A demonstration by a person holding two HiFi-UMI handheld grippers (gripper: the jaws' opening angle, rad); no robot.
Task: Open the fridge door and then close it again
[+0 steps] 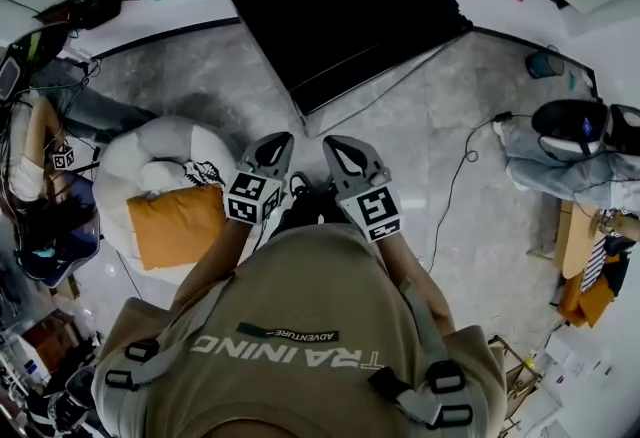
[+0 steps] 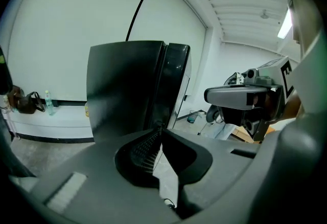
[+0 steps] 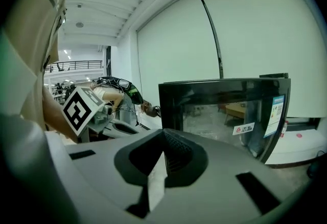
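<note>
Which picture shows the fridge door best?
The right gripper view. The fridge door faces that camera, so its shiny front and stickers show. The head view shows only the fridge as a black top from above. The left gripper view shows mostly a dark side, with the door a thin sliver.

A tall black box-shaped fridge (image 1: 335, 11) stands upright on the grey stone floor (image 1: 450, 156), at 12 o'clock in the head view. Its glossy glass door (image 3: 225, 110) sits shut, flush with the body, and carries two paper labels (image 3: 244, 128) toward its 3 o'clock edge.
</note>
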